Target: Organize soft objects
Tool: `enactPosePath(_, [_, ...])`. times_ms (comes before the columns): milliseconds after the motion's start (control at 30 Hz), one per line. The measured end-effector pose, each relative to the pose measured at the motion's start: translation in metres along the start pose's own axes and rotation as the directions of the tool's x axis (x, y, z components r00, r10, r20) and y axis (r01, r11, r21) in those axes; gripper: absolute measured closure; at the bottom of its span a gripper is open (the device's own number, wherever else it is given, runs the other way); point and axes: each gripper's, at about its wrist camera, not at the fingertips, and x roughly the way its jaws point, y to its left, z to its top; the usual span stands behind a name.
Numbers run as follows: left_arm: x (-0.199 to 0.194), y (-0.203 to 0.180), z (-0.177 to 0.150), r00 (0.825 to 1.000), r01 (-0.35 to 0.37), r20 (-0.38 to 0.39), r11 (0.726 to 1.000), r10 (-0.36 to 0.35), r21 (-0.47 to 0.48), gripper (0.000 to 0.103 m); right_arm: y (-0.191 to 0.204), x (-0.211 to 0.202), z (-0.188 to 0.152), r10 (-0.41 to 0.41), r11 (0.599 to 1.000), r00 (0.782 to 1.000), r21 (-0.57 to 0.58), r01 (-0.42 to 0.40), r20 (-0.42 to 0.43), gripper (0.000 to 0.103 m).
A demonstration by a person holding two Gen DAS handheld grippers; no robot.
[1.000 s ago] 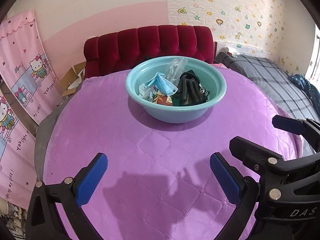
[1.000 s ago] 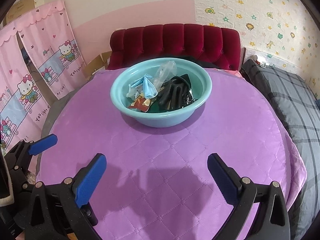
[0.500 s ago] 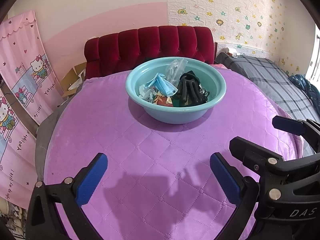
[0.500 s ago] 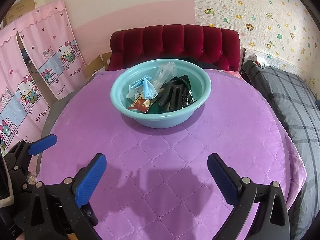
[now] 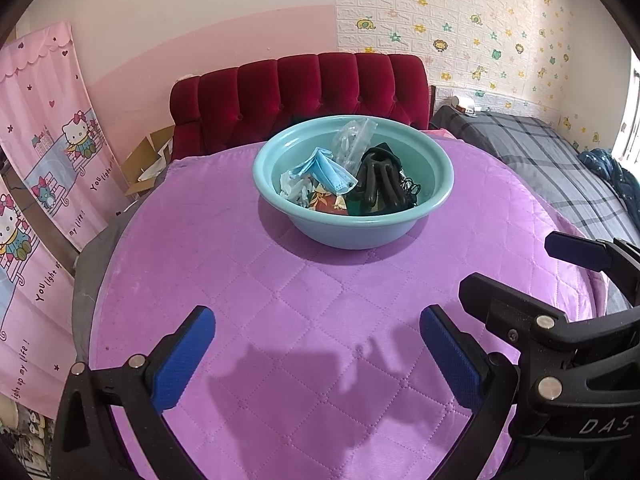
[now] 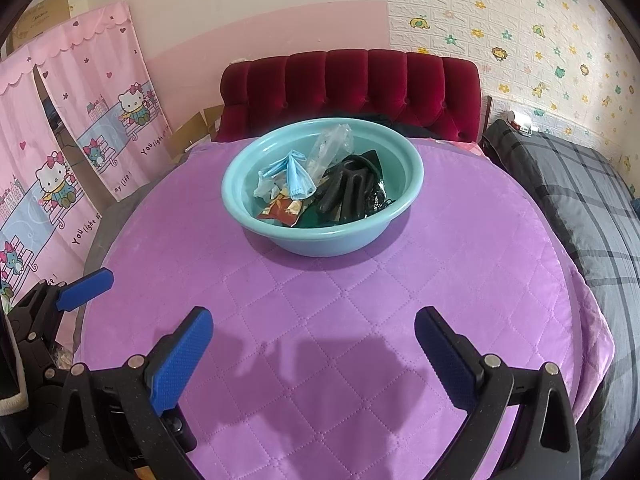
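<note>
Soft things fill the basin (image 5: 352, 232): a blue mask (image 5: 328, 170), a black glove (image 5: 380, 184), a clear bag (image 5: 354, 142), and a red packet (image 6: 280, 210). The basin sits on the far half of the round worktop (image 5: 280, 300), near its back edge and just in front of a red headboard (image 5: 300, 88). The purple quilted surface between the basin and both claws is bare and wide. The worktop's right rim runs close to a bed (image 6: 580, 184); its left rim faces pink curtains (image 5: 48, 128).

The glove lies with its fingers pointing toward the near rim, long axis roughly front to back. The mask looks folded, though its lie is hard to judge.

The left claw (image 5: 316, 356) hovers over the near worktop, spread wide and holding nothing. The right claw (image 6: 314, 354) hangs beside it, likewise spread and holding nothing.
</note>
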Motion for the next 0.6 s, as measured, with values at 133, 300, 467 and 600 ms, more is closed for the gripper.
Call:
enactPosePath(133, [0.0003,0.0002,-0.0003,1.0,0.001,0.0,1.0,-0.001,-0.001,0.0,0.0004,-0.0007,0.0006,-0.004,1.0,1.0,-0.001,0.004,0.004,0.0])
enactPosePath(300, [0.0012,0.0004,-0.0001,1.0,0.0,-0.003,1.0,0.0,0.0,0.0,0.0009,-0.0001,0.0007,-0.003,1.0,1.0,0.002,0.003,0.0,0.0])
enactPosePath(467, [0.0026,0.001,0.0002,1.0,0.005,-0.005,1.0,-0.005,-0.001,0.0,0.0006,-0.0003,0.0018,-0.004,1.0,1.0,0.003,0.004,-0.001,0.0])
enactPosePath(600, [0.0044,0.0028,0.0002,1.0,0.018,-0.004,1.0,-0.018,-0.007,0.0,0.0002,0.0004,0.0025,0.002,1.0,1.0,0.005,-0.002,-0.002,0.0])
